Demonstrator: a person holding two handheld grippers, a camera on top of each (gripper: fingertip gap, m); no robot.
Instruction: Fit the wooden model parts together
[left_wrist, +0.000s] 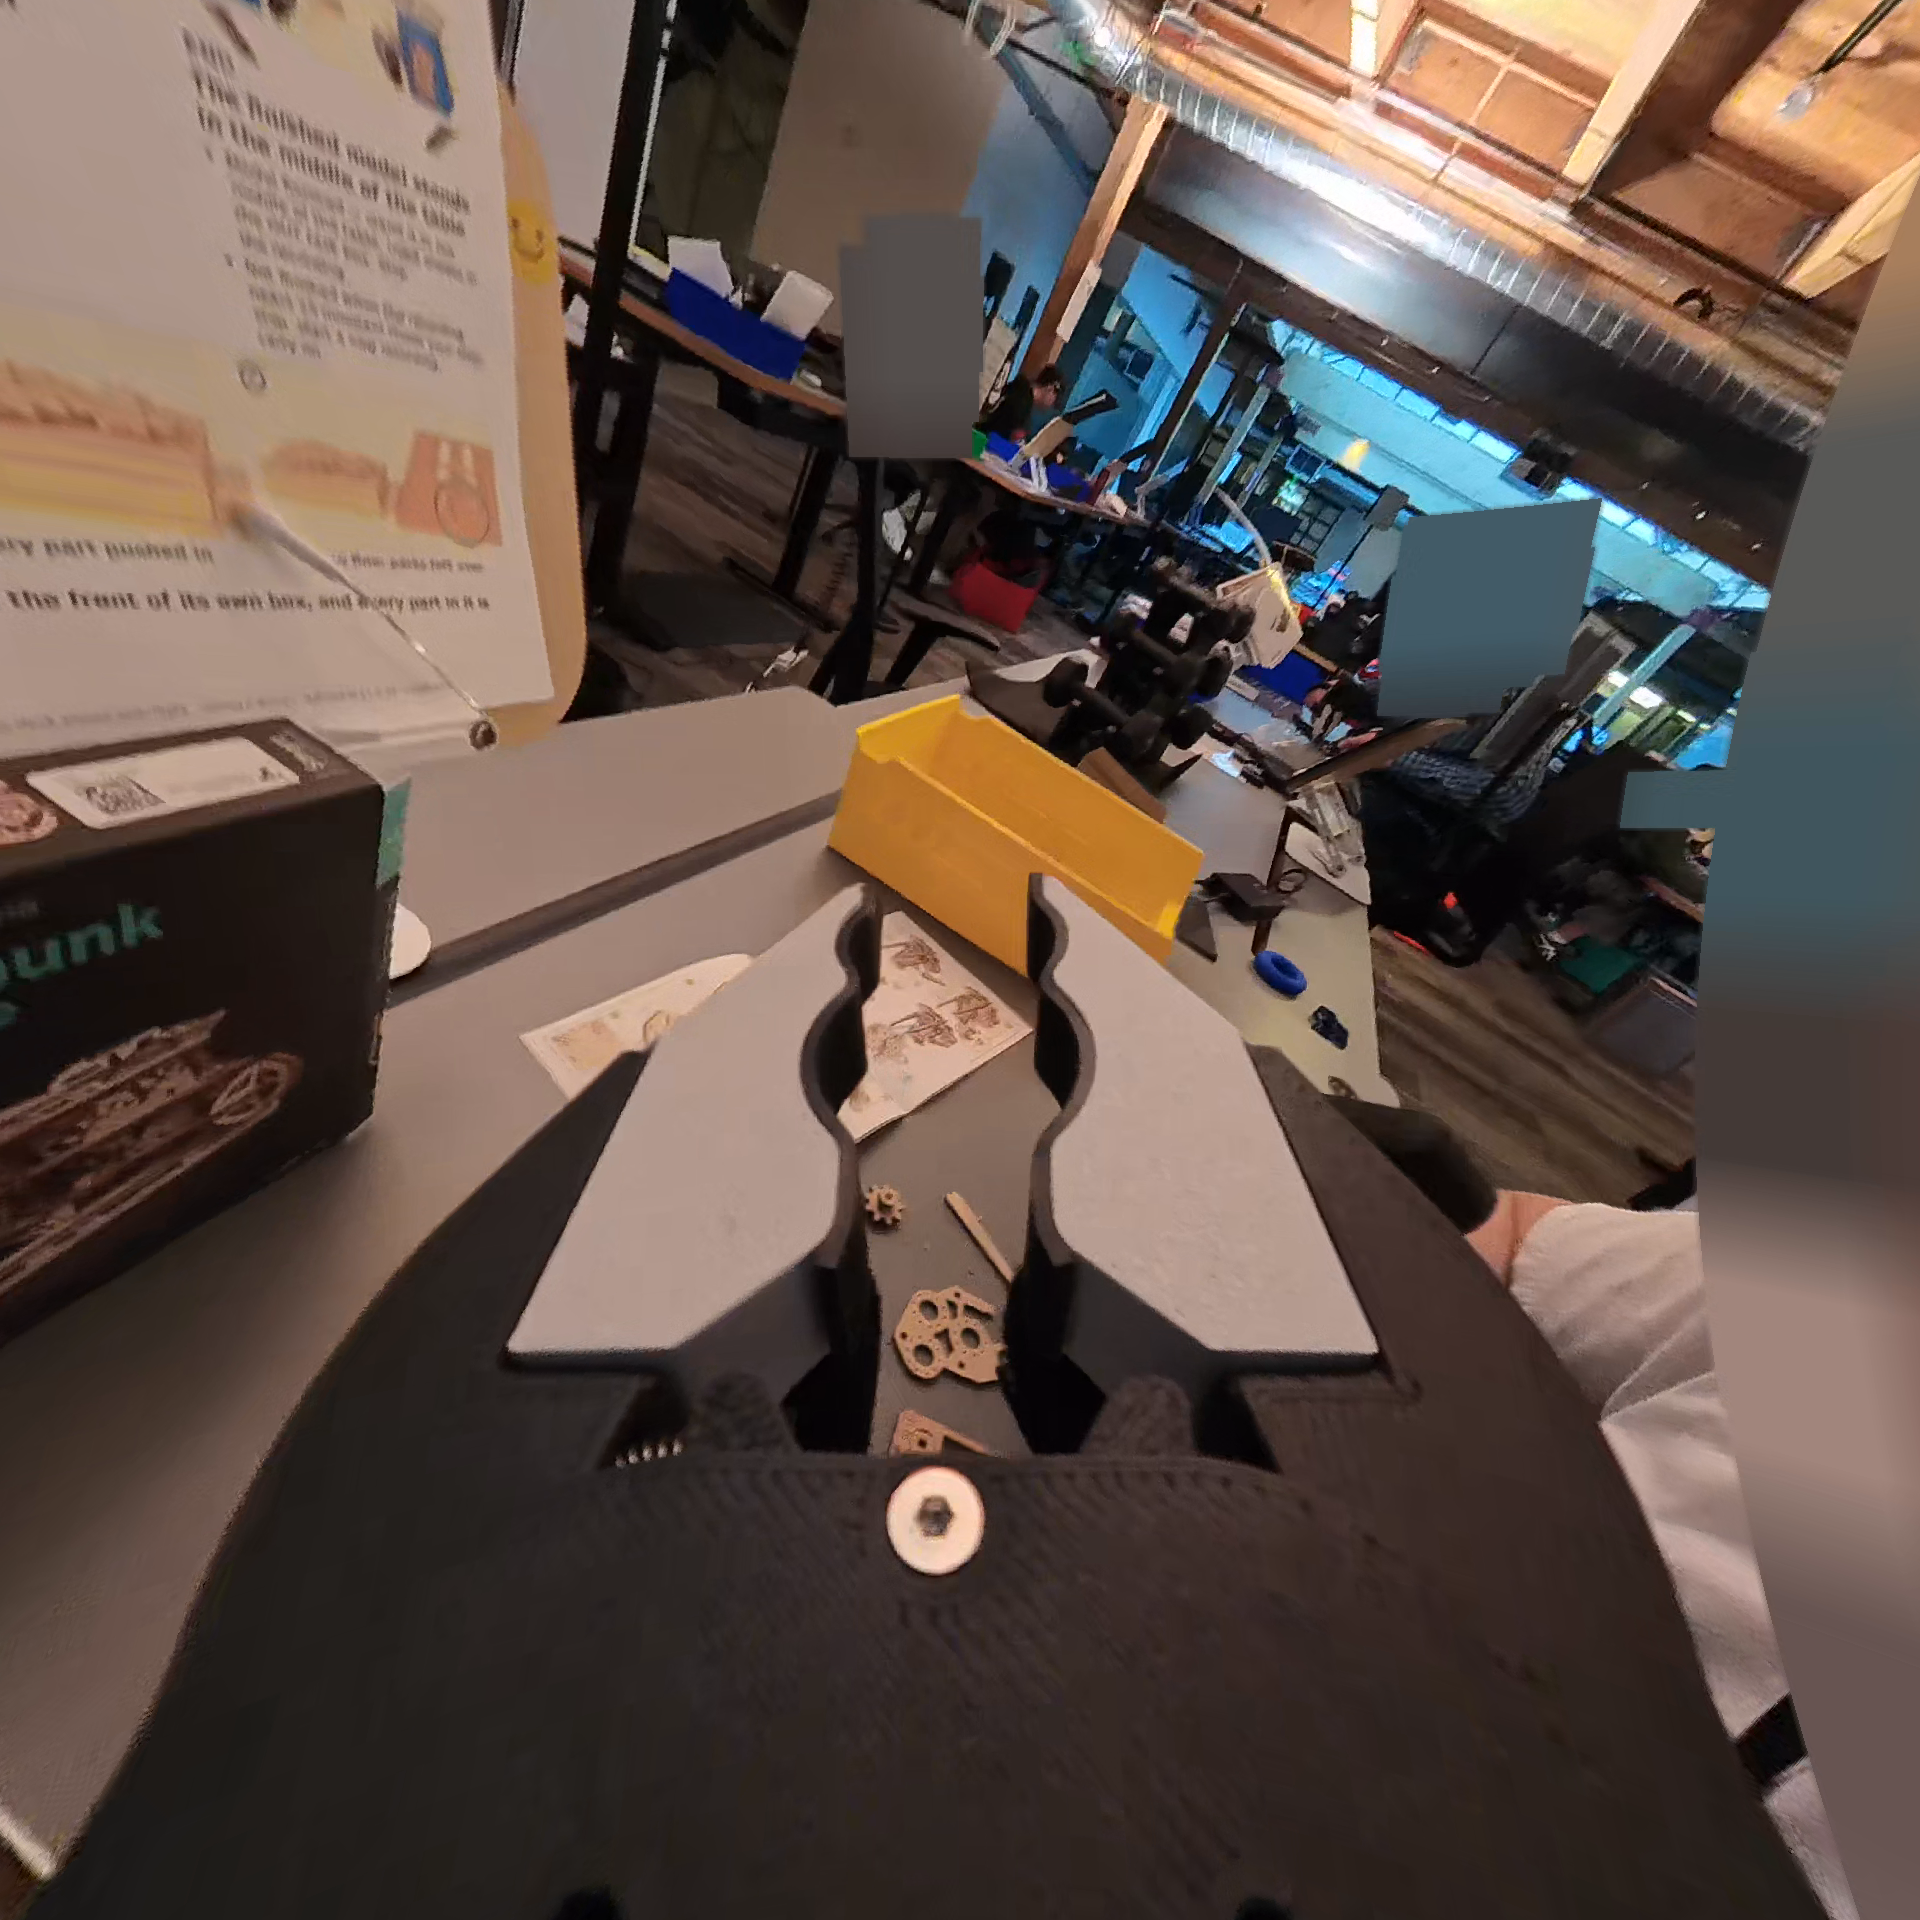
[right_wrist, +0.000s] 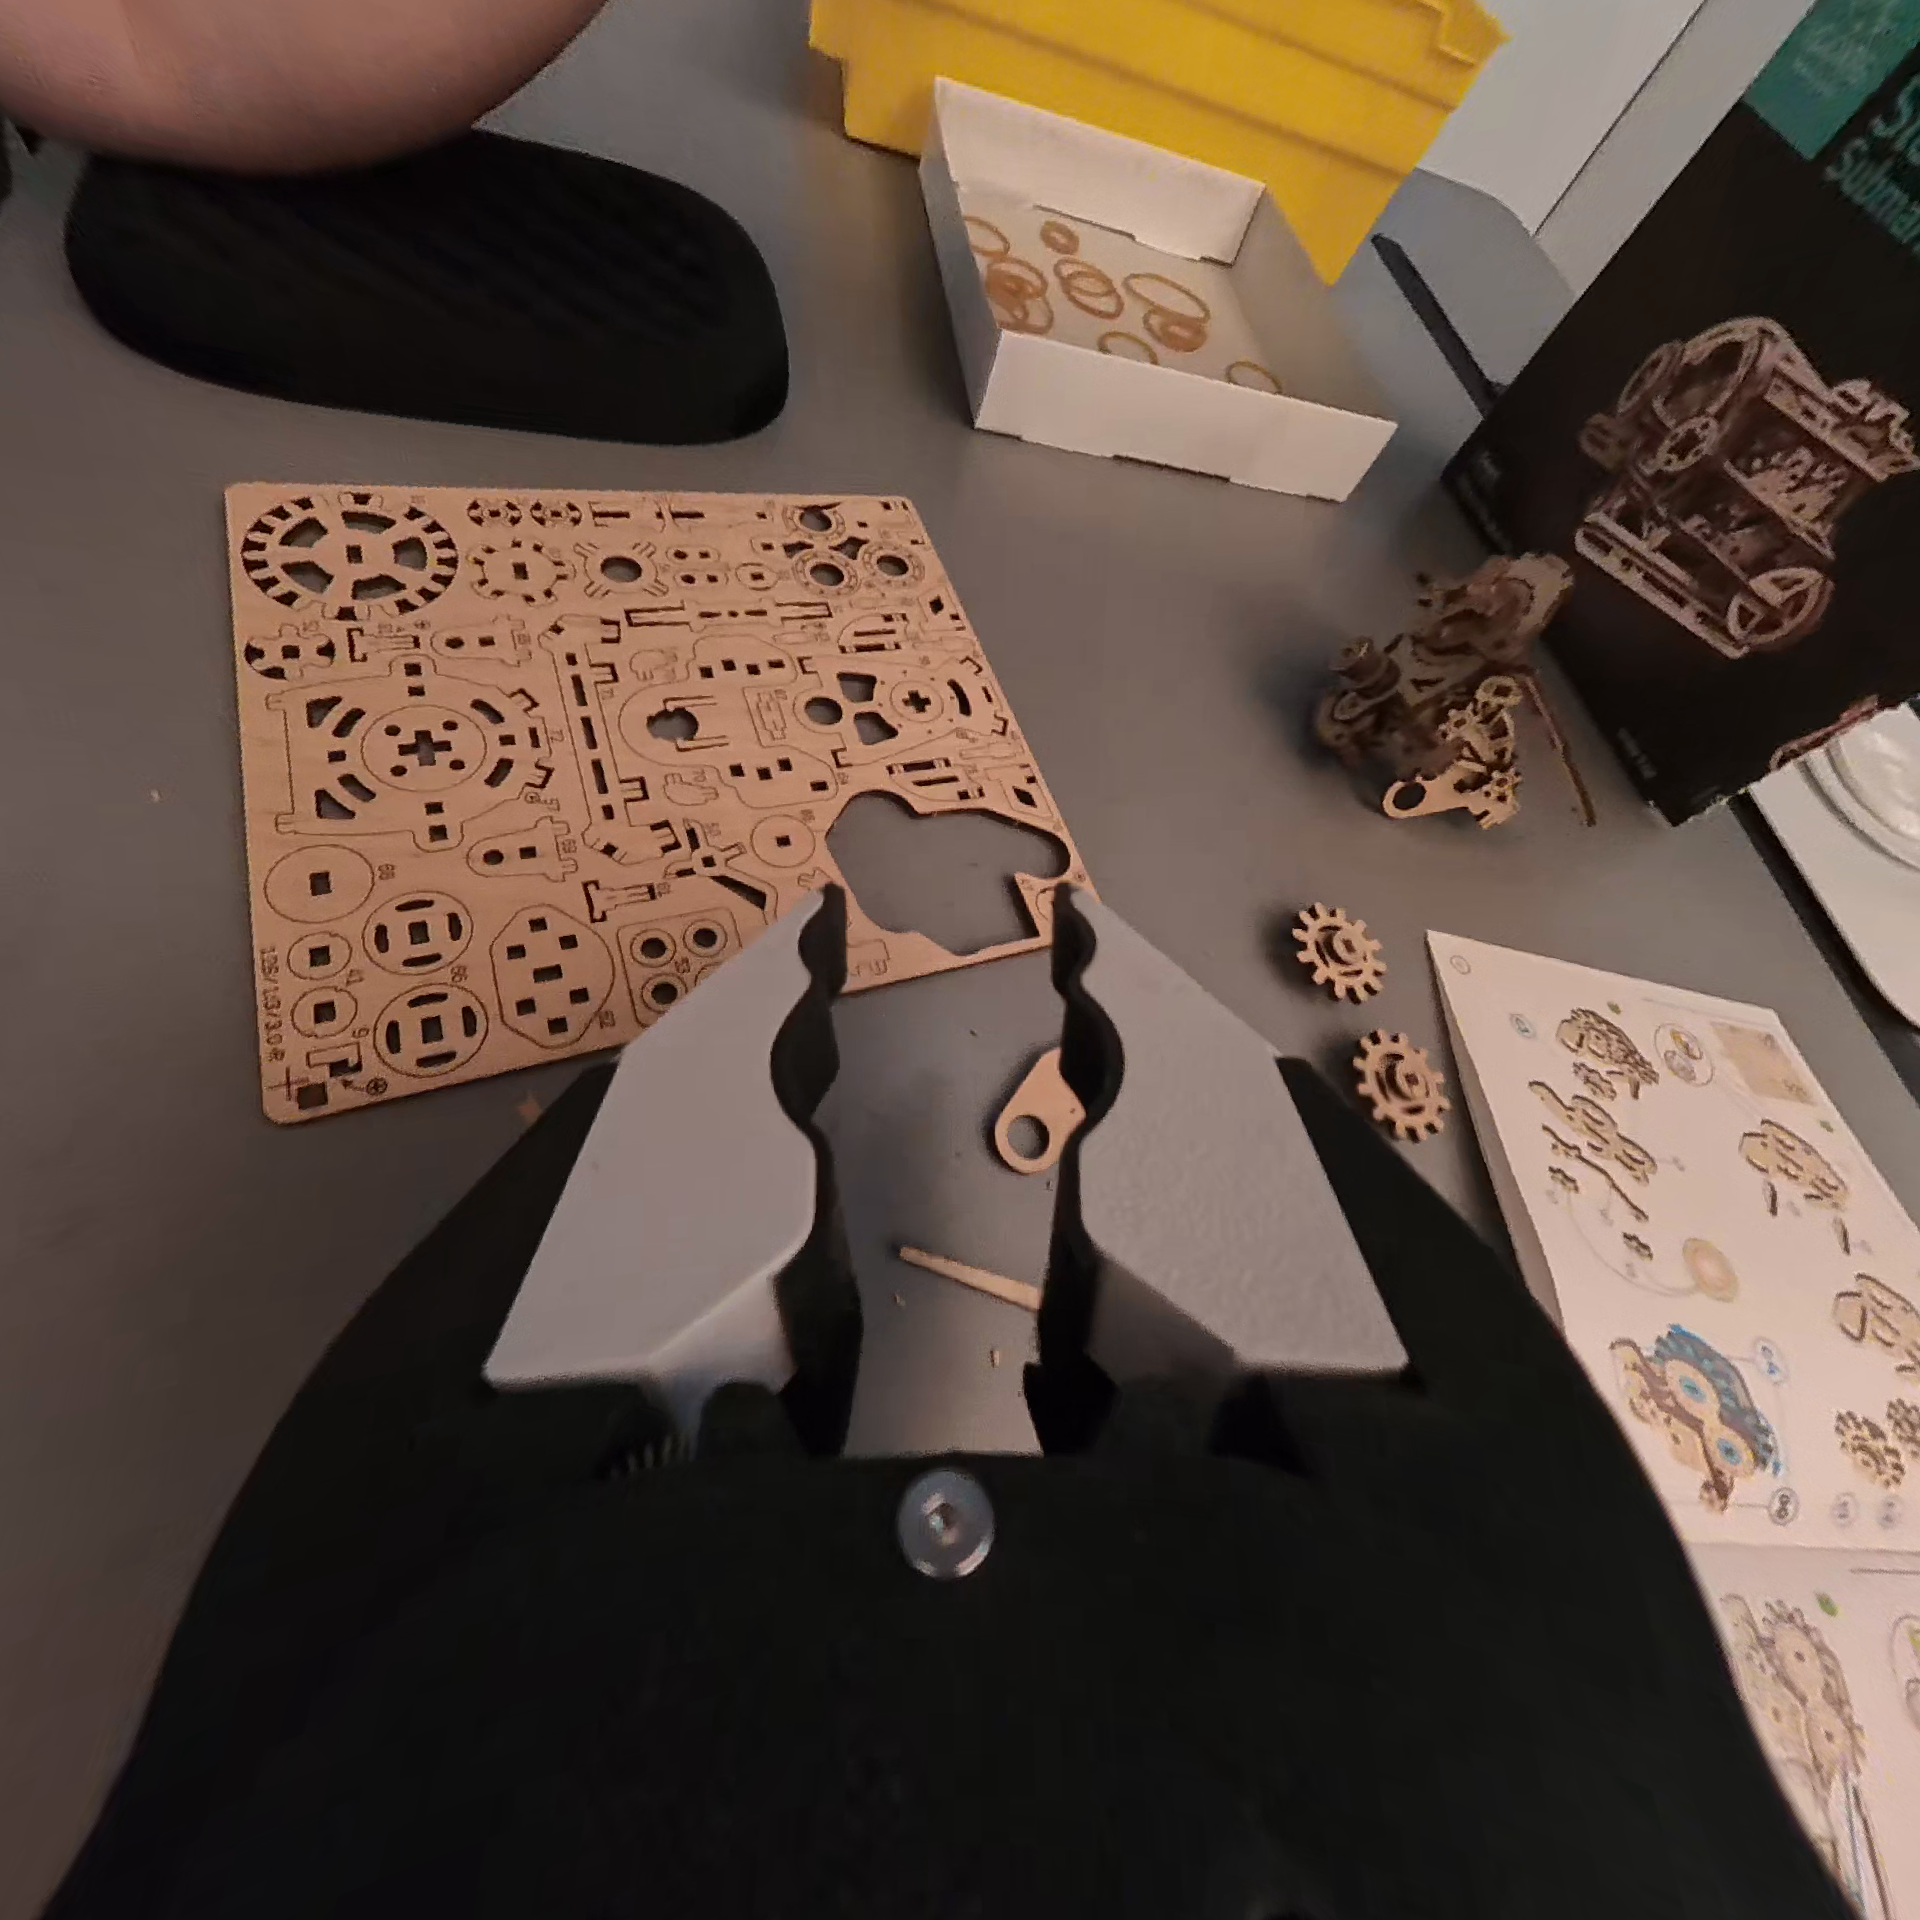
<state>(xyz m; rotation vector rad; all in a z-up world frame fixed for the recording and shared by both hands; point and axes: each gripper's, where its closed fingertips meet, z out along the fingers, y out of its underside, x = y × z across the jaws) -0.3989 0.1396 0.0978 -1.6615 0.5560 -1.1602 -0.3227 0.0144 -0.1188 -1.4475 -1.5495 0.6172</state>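
Pick-up step: right gripper and left gripper both spread apart, holding nothing; small eyelet piece lies on table beside right finger; next calls for closing squarely on it.

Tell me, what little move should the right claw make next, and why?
Probably lower and close on the small looped wooden piece. The right claw is open and empty, and that piece lies loose on the grey table between its fingers, against the right-hand one, already freed from the wooden sheet.
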